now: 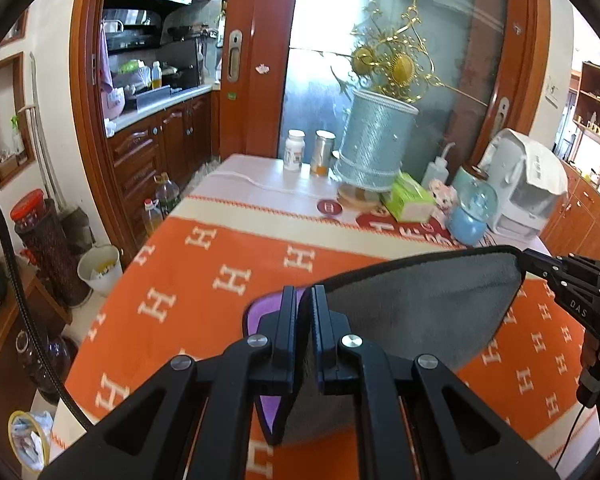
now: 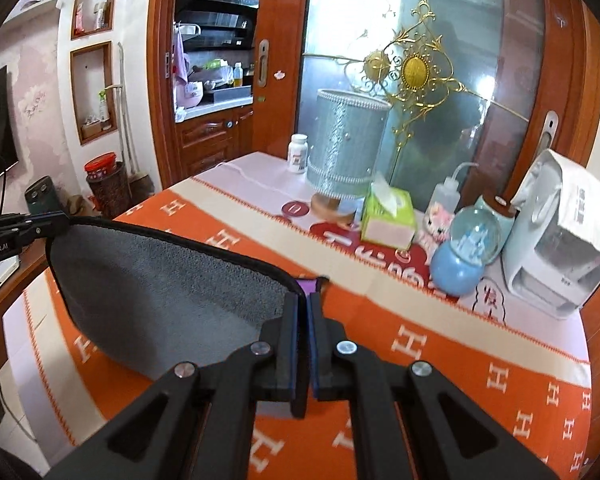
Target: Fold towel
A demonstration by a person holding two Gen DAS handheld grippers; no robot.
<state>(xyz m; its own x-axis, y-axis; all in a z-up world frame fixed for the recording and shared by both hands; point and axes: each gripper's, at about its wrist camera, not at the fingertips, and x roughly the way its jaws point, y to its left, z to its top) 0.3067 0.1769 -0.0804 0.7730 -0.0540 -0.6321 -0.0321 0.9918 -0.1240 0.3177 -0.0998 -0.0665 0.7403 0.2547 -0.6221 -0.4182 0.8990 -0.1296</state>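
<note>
A grey towel point(image 1: 420, 308) with a black hem and a purple underside is stretched in the air between my two grippers, above the orange tablecloth point(image 1: 204, 280). My left gripper point(image 1: 303, 296) is shut on one top corner; the purple side shows just left of its fingers. My right gripper point(image 2: 303, 300) is shut on the other top corner, and the towel point(image 2: 160, 280) hangs away to its left. Each gripper shows in the other's view, the right one point(image 1: 532, 258) and the left one point(image 2: 56, 220), pinching the towel's far corner.
At the table's far side stand a white pill bottle point(image 1: 294, 150), a jar point(image 1: 324, 152), a pale blue lamp shade point(image 1: 374, 140), a green tissue box point(image 2: 388, 212), a blue snow globe point(image 2: 466, 256) and a white appliance point(image 2: 560, 248). Kitchen doorway at left.
</note>
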